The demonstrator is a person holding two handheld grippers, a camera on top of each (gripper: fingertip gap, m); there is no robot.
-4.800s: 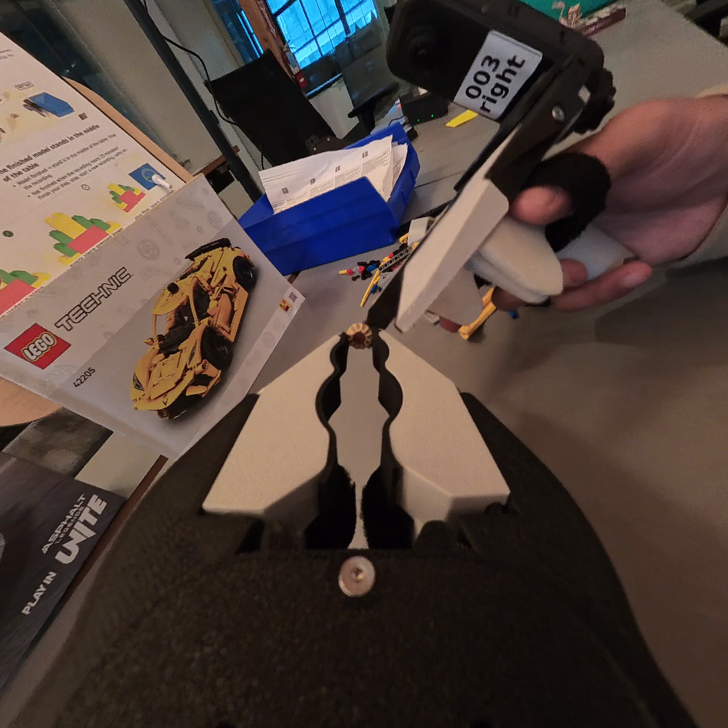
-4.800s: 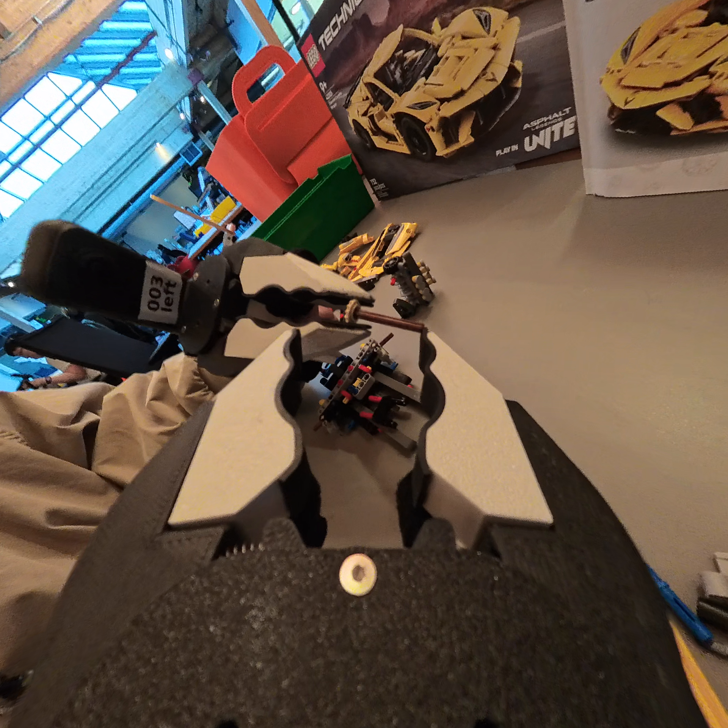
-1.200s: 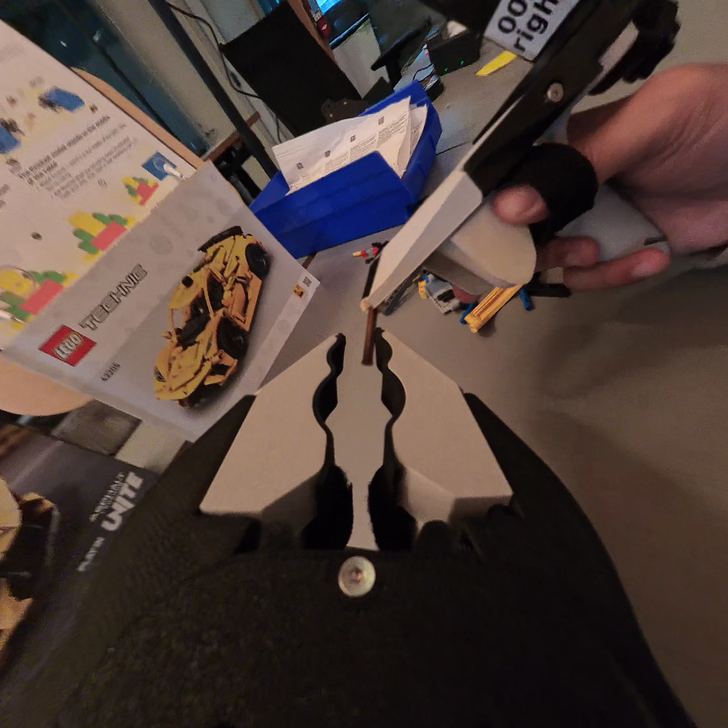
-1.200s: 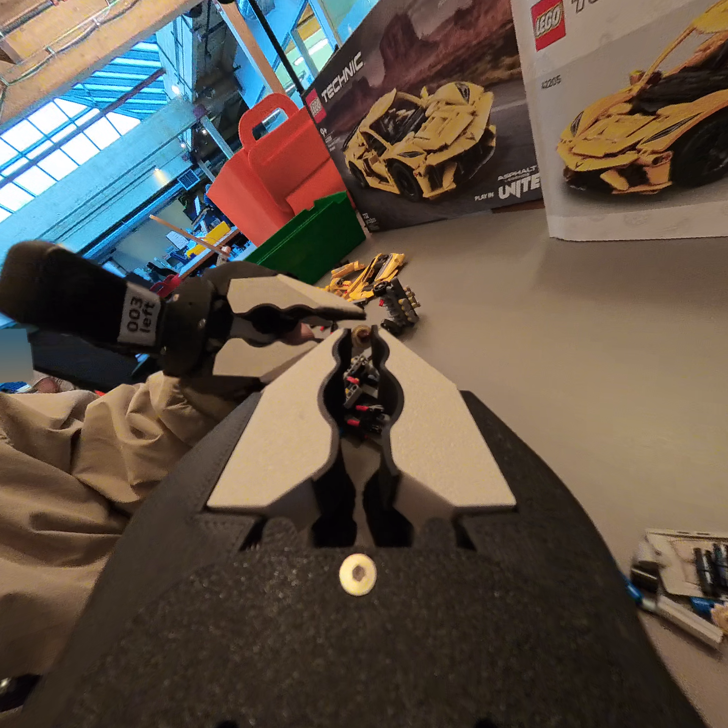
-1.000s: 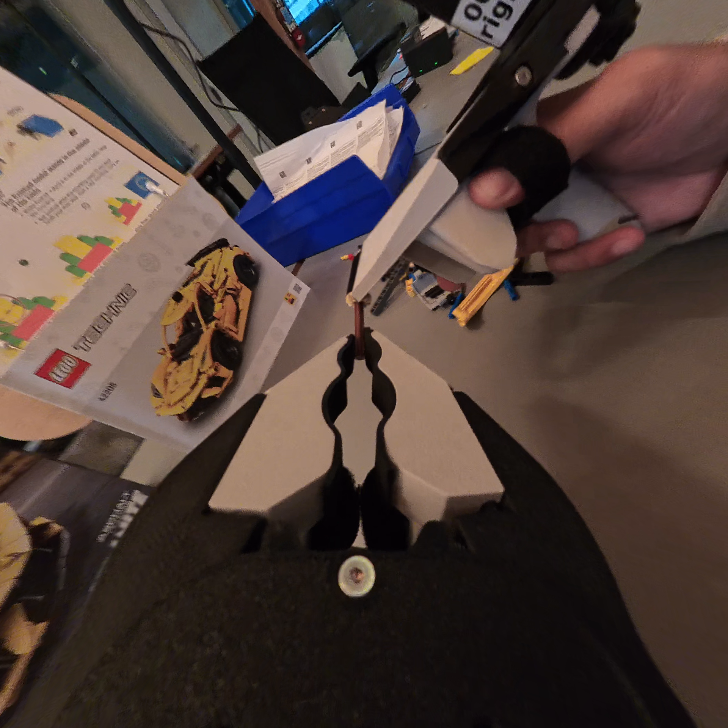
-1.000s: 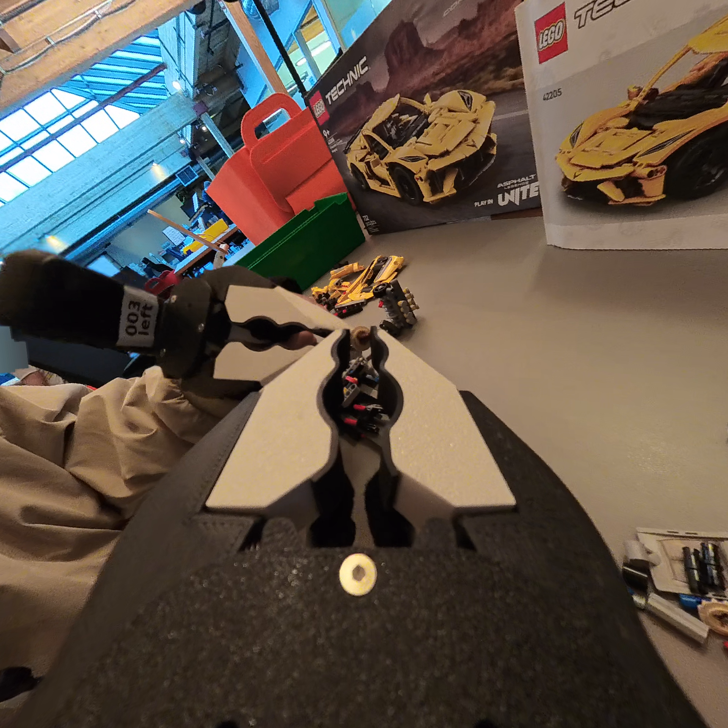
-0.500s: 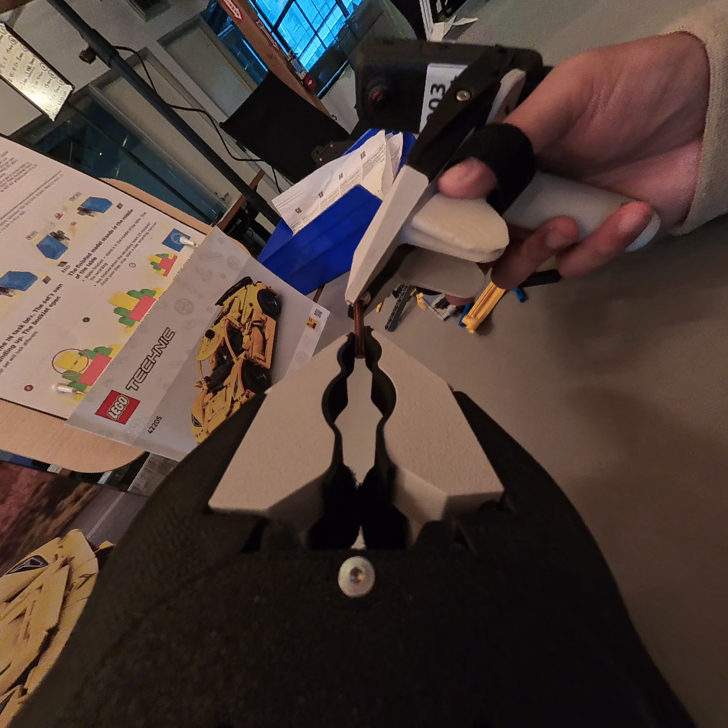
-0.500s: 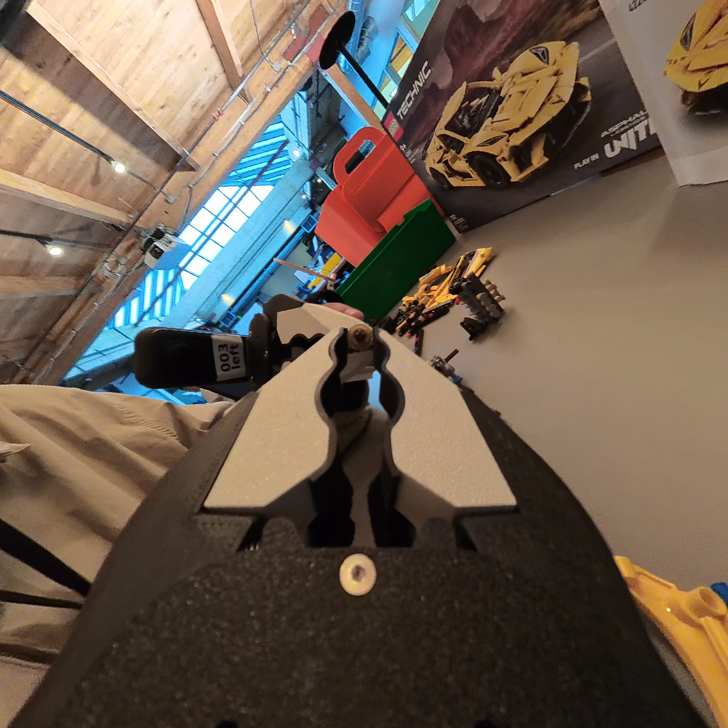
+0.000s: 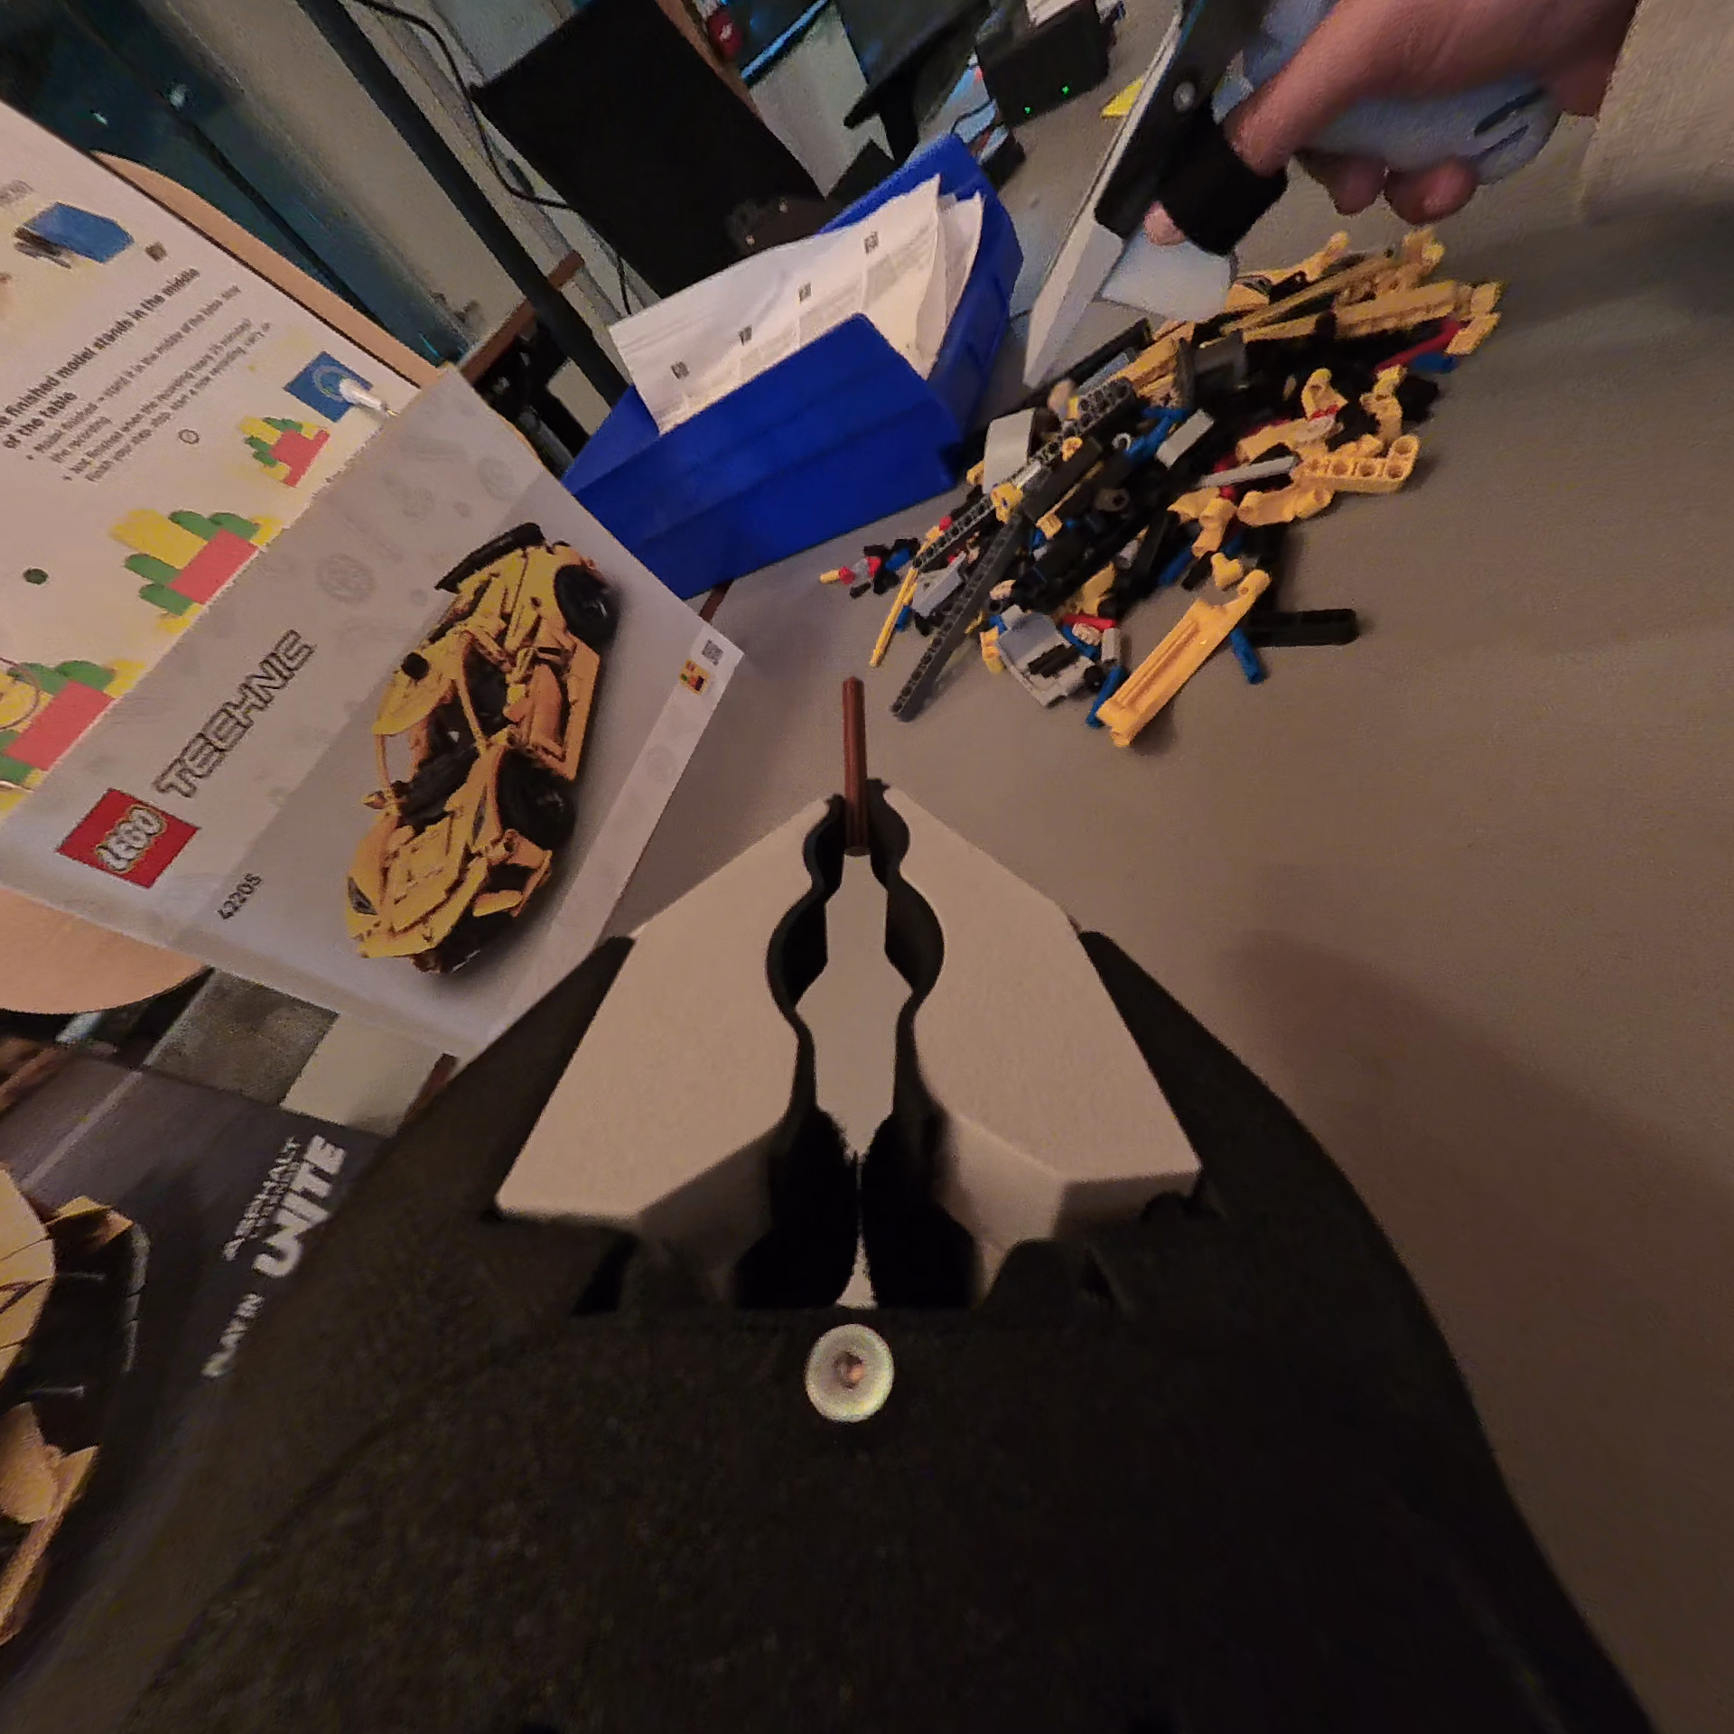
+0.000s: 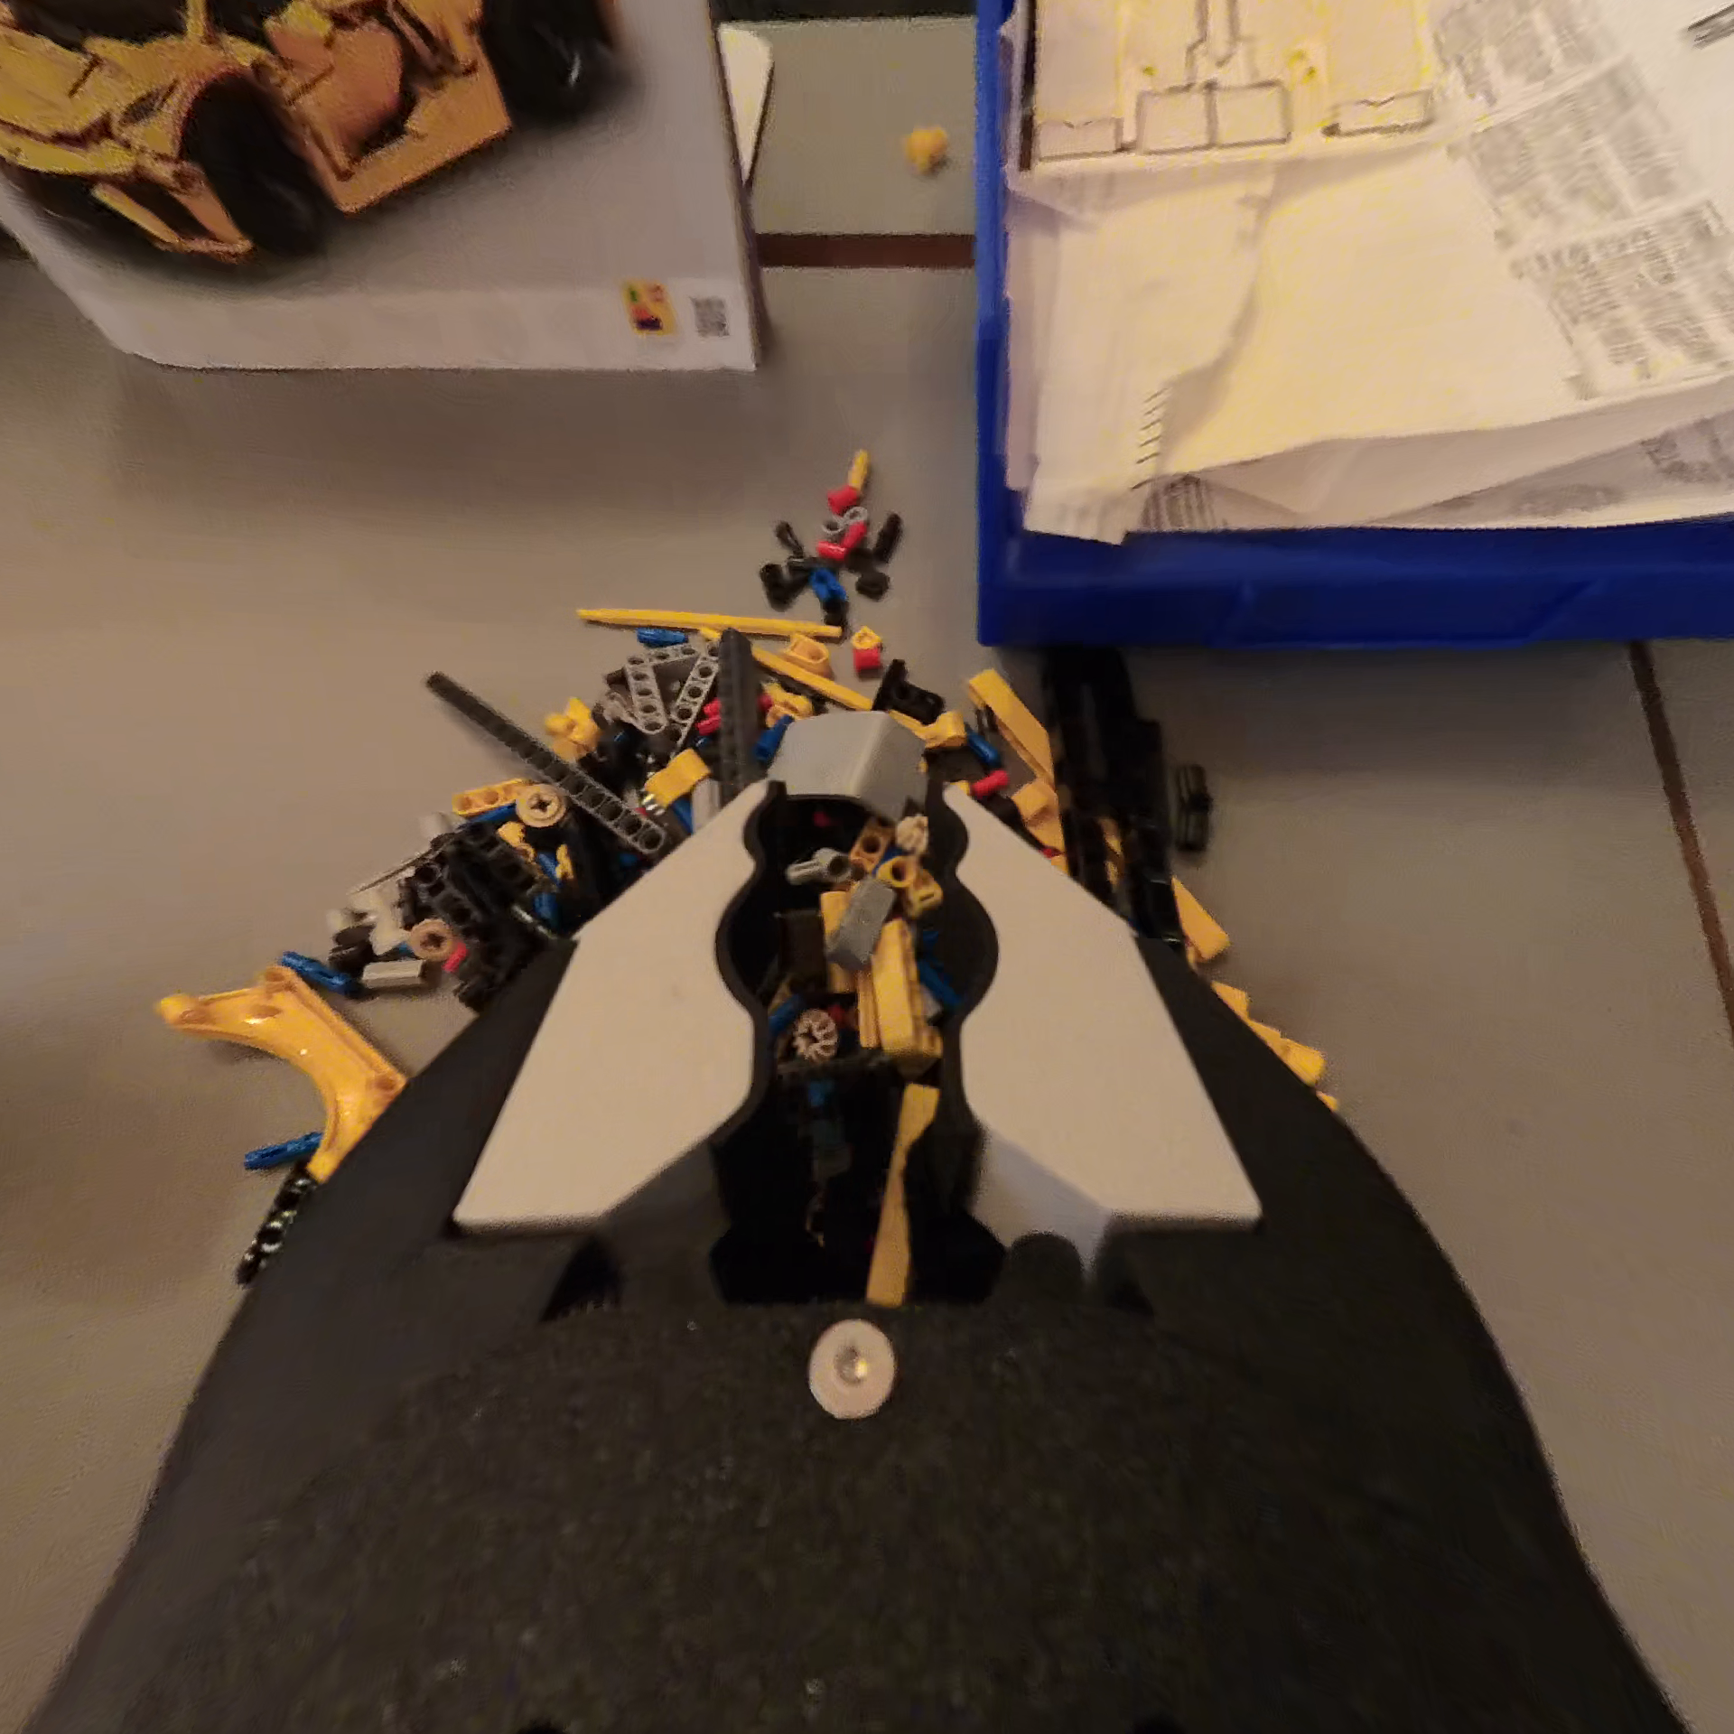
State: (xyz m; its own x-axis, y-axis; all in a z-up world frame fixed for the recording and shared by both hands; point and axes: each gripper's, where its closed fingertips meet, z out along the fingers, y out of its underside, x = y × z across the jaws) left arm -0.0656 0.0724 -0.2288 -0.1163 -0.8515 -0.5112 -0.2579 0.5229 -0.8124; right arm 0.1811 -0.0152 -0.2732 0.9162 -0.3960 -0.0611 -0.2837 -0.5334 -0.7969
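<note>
My left gripper (image 9: 852,814) is shut on a thin brown axle (image 9: 852,741) that sticks out forward past the fingertips, held above the grey table (image 9: 1361,891). My right gripper (image 10: 854,798) is open and empty, pointing down over a pile of loose yellow, black and blue building pieces (image 10: 751,844). A grey curved panel (image 10: 844,765) lies just under its tips, and a small tan gear (image 10: 814,1037) lies in the pile between its fingers. In the left wrist view the right gripper (image 9: 1041,361) hangs over the same pile (image 9: 1173,525), held by a hand (image 9: 1407,103).
A blue bin (image 9: 798,450) full of paper sheets stands behind the pile and also shows in the right wrist view (image 10: 1314,582). An instruction booklet with a yellow car (image 9: 375,713) leans at the left. A yellow curved piece (image 10: 281,1032) lies left of the pile. Tip to tip, the grippers are about 25 cm apart.
The right gripper has left the axle tip, swung over to the pile and opened. The tan gear it gripped is gone from its jaws. The left gripper still holds the brown axle.
</note>
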